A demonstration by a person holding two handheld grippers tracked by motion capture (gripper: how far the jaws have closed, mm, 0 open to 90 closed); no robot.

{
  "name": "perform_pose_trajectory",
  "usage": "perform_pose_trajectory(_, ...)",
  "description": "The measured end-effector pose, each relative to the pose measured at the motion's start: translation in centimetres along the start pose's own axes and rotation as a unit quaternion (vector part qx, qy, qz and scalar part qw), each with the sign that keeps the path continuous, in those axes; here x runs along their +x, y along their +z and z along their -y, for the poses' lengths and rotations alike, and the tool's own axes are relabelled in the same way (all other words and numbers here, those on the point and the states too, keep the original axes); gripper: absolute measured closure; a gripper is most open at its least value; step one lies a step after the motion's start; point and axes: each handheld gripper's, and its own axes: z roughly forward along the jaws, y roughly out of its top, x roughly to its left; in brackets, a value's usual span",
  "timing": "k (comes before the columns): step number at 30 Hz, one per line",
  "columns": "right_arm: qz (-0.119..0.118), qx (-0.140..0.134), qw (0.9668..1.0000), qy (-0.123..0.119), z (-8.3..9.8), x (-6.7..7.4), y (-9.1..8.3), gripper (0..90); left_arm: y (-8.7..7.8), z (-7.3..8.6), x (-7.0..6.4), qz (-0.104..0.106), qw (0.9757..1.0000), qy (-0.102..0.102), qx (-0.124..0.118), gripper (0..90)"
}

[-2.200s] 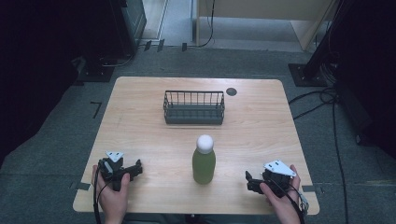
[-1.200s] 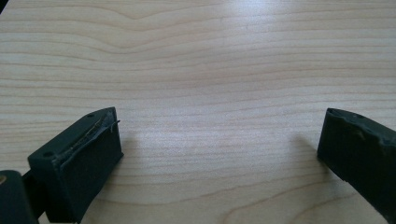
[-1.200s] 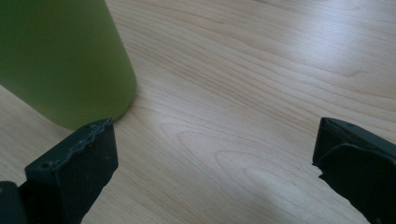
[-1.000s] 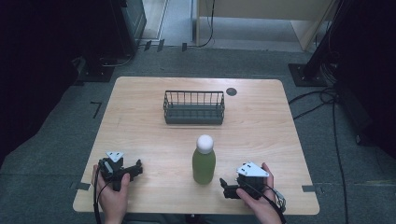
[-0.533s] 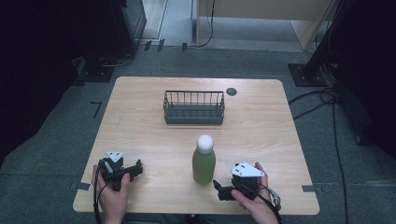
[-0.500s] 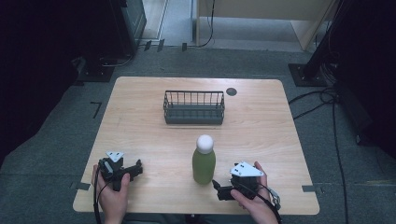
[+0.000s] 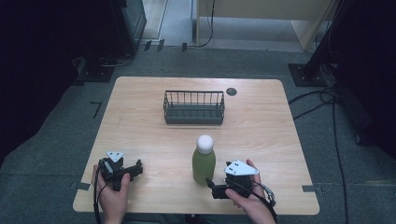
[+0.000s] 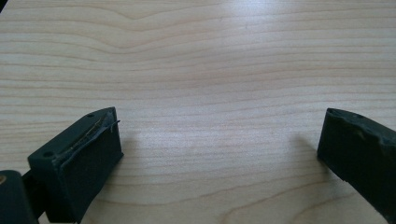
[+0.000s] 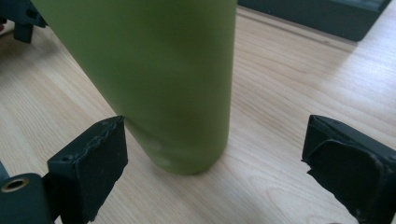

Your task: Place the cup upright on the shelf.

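From the high view we are noting both hands resting low at the table's (image 7: 140, 107) near edge: the left gripper (image 7: 133, 169) lying left, the right gripper (image 7: 215, 189) pointing at the base of an upright green bottle (image 7: 204, 162) with a white cap, standing near a wire basket (image 7: 194, 107).

In the left gripper view we are seeing jaws spread wide over bare wood.

In the right gripper view the jaws are standing apart, the bottle (image 9: 154, 74) just beyond them, untouched.
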Motion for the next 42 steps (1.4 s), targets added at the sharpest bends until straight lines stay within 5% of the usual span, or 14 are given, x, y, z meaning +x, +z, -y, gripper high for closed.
perform_pose_trajectory(13,-0.022,-0.007,0.9997,-0.006,-1.5,1.0,0.9,5.6,0.0,0.0,0.0,0.001,1.0,0.001,0.0,0.0)
perform_pose_trajectory(42,-0.031,-0.048,0.9984,-0.008,-4.3,2.2,1.3,15.2,0.0,0.0,-0.1,0.004,1.0,0.005,0.0,0.0)
